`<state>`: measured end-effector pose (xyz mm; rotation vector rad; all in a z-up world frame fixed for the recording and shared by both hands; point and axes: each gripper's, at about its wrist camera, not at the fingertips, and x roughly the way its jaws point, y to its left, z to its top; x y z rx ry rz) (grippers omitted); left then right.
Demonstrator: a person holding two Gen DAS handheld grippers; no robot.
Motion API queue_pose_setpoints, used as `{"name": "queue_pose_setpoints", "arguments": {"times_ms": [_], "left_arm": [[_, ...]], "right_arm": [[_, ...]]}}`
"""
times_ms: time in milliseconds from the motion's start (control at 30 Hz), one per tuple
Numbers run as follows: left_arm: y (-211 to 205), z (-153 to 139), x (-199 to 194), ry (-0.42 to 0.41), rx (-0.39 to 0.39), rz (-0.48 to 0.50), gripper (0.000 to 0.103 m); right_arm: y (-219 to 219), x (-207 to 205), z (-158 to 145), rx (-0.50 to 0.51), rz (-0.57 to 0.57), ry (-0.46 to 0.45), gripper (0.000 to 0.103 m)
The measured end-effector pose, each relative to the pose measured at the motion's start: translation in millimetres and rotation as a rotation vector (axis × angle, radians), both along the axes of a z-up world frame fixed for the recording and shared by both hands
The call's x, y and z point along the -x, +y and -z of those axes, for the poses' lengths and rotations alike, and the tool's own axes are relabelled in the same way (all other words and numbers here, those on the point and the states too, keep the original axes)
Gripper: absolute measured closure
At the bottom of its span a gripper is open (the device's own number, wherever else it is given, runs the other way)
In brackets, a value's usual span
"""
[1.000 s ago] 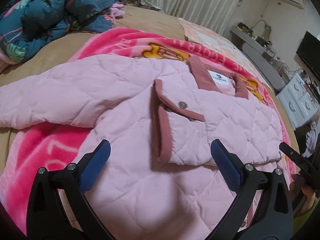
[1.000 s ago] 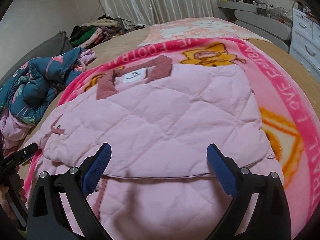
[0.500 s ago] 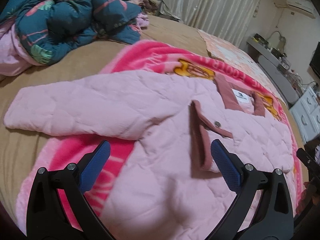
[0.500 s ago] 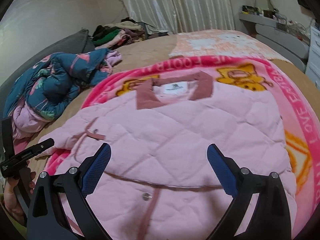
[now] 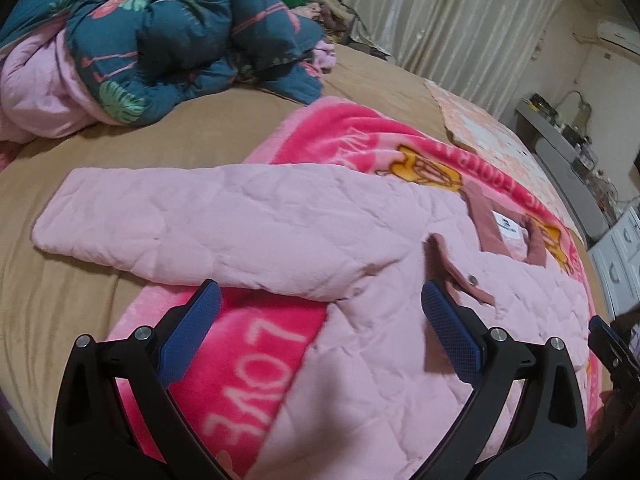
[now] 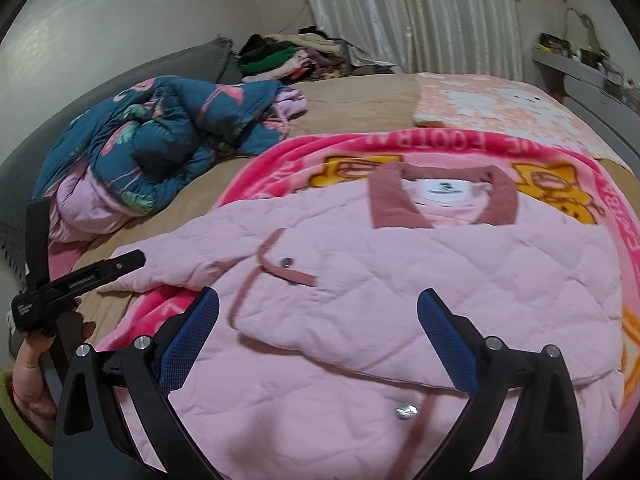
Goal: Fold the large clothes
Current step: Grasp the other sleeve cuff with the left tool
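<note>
A pink quilted jacket (image 5: 400,344) (image 6: 460,280) lies on a bright pink blanket (image 5: 248,344) on the bed. Its right side is folded in over the front, and its dusky-pink collar (image 6: 440,200) points away from me. One sleeve (image 5: 192,232) stretches out flat to the left onto the tan sheet. My left gripper (image 5: 320,332) hovers open above the armpit of that sleeve, holding nothing. Over the jacket's lower front my right gripper (image 6: 318,332) stands open and empty. The left gripper's body (image 6: 76,280) and a hand show at the left edge of the right wrist view.
A bundled teal floral quilt (image 5: 168,36) (image 6: 172,132) with pink lining lies at the back left of the bed. A heap of clothes (image 6: 296,56) sits near the curtain. A peach patterned cloth (image 6: 500,108) covers the far right. White drawers (image 5: 616,252) stand beside the bed.
Both grippers have pulled back and swung left. The left wrist view now takes in the whole outstretched sleeve. Both grippers stay open. The jacket has not moved.
</note>
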<state>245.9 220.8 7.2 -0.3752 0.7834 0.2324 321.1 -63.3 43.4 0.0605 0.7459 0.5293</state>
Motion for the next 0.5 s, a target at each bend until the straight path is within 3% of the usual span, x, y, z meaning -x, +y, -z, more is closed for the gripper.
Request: {"name": "queue_pose_setpoints", "arguments": {"times_ms": [500], "left_arm": [[63.4, 6.9, 13.9, 0.009, 0.054, -0.177, 0.009]], "right_arm": [[70.8, -2.5, -9.4, -0.006, -0.132, -0.007, 0.004]]}}
